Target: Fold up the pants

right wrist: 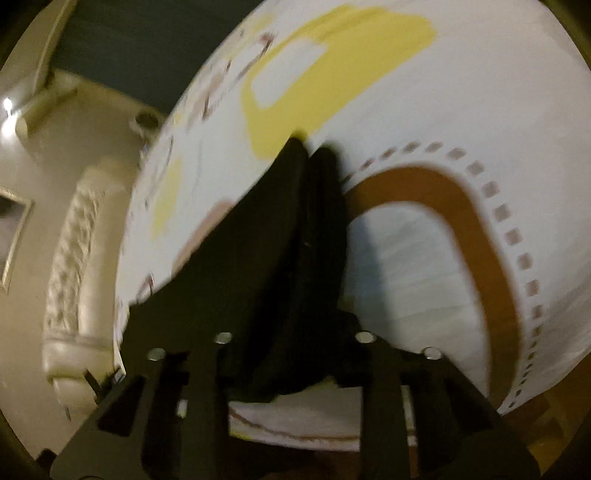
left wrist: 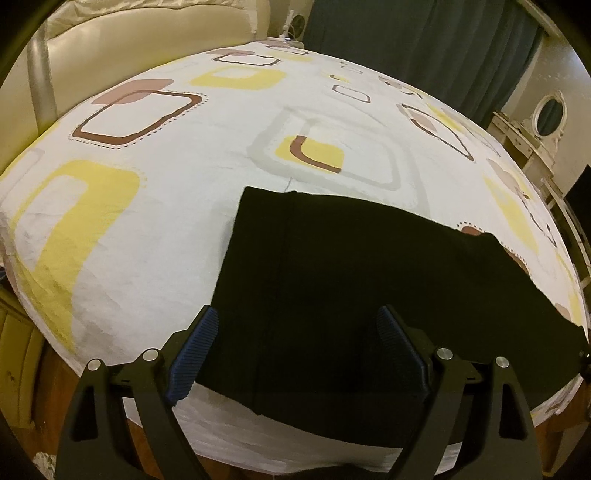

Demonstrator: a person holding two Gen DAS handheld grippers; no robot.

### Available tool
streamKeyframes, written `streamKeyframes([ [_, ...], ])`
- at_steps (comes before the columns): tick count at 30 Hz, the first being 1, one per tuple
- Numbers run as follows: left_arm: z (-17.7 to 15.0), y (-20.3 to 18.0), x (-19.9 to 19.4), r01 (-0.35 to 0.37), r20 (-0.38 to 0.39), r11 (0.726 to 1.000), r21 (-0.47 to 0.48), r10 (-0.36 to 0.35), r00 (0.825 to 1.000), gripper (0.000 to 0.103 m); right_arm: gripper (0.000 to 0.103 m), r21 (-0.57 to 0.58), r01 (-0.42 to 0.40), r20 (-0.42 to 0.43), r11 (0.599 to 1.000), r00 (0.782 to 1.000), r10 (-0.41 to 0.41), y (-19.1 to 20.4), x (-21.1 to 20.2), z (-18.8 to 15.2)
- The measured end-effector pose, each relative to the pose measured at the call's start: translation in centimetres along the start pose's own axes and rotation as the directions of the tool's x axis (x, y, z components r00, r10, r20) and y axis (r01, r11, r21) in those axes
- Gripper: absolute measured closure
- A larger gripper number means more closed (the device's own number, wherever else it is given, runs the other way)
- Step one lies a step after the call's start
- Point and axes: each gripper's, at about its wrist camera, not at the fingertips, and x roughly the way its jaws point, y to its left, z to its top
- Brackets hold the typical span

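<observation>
The left claw [left wrist: 297, 328] stands spread wide, its blue ribbed pads [left wrist: 192, 354] well apart and pinching nothing. It hangs over the near end of the black pants [left wrist: 332, 280]; the cloth lies flat below and between the two fingers, and the pads do not press on it. From there the pants run away from the claw and off to its right, a long dark strip whose far left corner is square and whose right side trails toward the edge of the bed. Under them is the sheet [left wrist: 155, 206], white with yellow, brown and grey rounded squares. Past the far side of the bed, ahead and left of the claw, is a cream padded headboard [left wrist: 147, 33]; ahead and right hangs a dark curtain [left wrist: 424, 40], and far right stands a pale dresser with an oval mirror [left wrist: 550, 114].

The right claw [right wrist: 314, 151] has its fingers drawn nearly together, tips close at the front. Black cloth of the pants [right wrist: 240, 258] lies bunched between and left of the fingers; the picture is blurred, but the tips seem to pinch a fold of it. Right of the claw the sheet [right wrist: 406, 258] shows a brown arc edged with dots, and ahead of it a yellow patch. Far left is the tufted cream headboard [right wrist: 74, 277].
</observation>
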Motion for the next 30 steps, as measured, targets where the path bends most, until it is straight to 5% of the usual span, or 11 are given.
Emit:
streamKeyframes([
  [10,0.0,-1.0,-1.8,-0.001,0.022,1.000,0.029,0.000,1.000,0.016,0.083,-0.040,-0.043,0.183,0.998,0.982,0.050,7.1,-5.0,-1.4],
  [16,0.0,-2.1,-1.8,0.011,0.020,0.999,0.047,-0.012,1.000,0.016,0.084,-0.141,-0.076,0.232,0.987,0.967,0.107,14.5,-7.3,-2.8],
  [23,0.2,-2.4,-2.1,0.049,0.023,0.999,0.004,-0.049,0.999,0.016,0.084,-0.284,-0.107,0.229,0.953,0.957,0.176,24.4,-7.4,-5.4],
  [30,0.5,-2.4,-2.7,0.055,0.048,0.998,-0.023,-0.053,0.997,0.016,0.084,-0.426,-0.095,0.143,0.900,0.975,0.171,33.4,-2.1,-9.6],
])
